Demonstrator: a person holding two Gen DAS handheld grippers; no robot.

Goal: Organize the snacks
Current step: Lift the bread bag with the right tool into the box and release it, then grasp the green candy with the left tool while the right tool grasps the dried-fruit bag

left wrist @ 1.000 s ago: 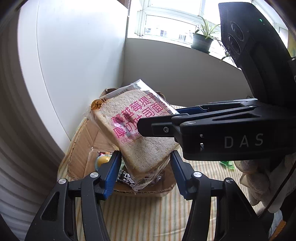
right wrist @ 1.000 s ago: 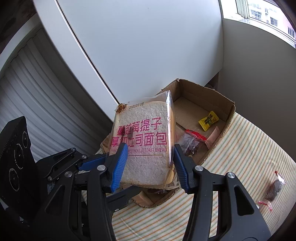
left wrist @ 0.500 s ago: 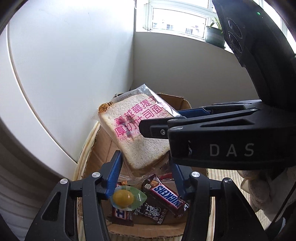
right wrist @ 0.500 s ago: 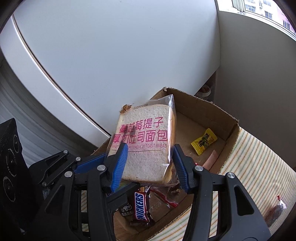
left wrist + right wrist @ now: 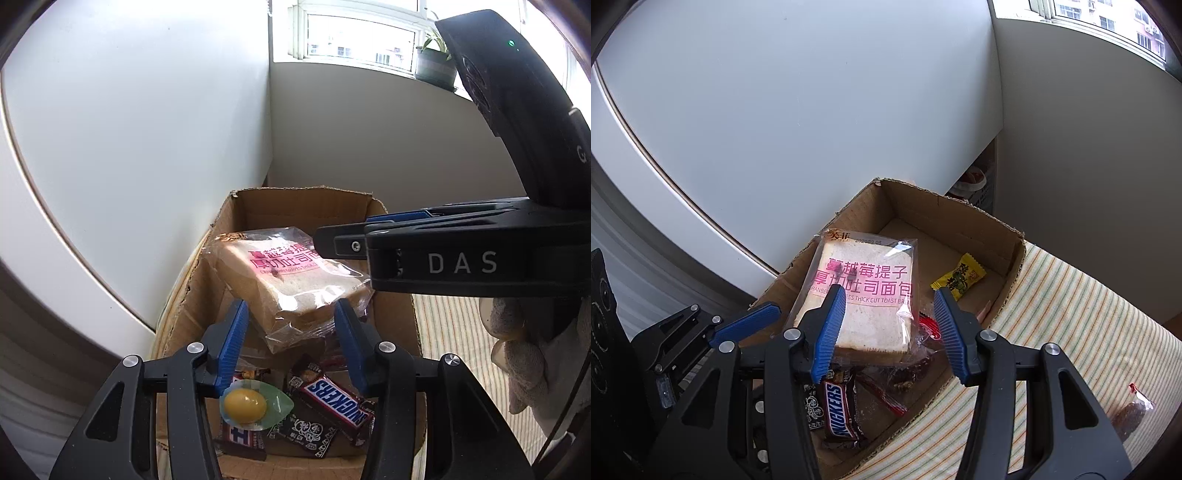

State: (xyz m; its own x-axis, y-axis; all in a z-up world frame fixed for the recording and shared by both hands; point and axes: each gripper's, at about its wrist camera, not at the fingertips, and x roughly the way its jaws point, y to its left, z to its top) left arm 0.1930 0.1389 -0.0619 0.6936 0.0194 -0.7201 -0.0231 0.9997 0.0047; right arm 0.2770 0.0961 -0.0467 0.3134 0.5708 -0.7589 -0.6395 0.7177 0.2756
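Gently now: settle clear-wrapped, pink-lettered toast slice (image 5: 295,280) flat inside brown cardboard box (image 5: 303,206), left gripper (image 5: 291,317) jaws just closing loosely around it, right gripper (image 5: 889,295) part-open, neither pinching.

The bread packet (image 5: 291,280) hides the snacks beneath it in the cardboard box (image 5: 303,206). The right gripper (image 5: 332,243) covers the packet's far corner. A dark-filled packet (image 5: 1132,415) on the striped cloth runs off the frame's edge.
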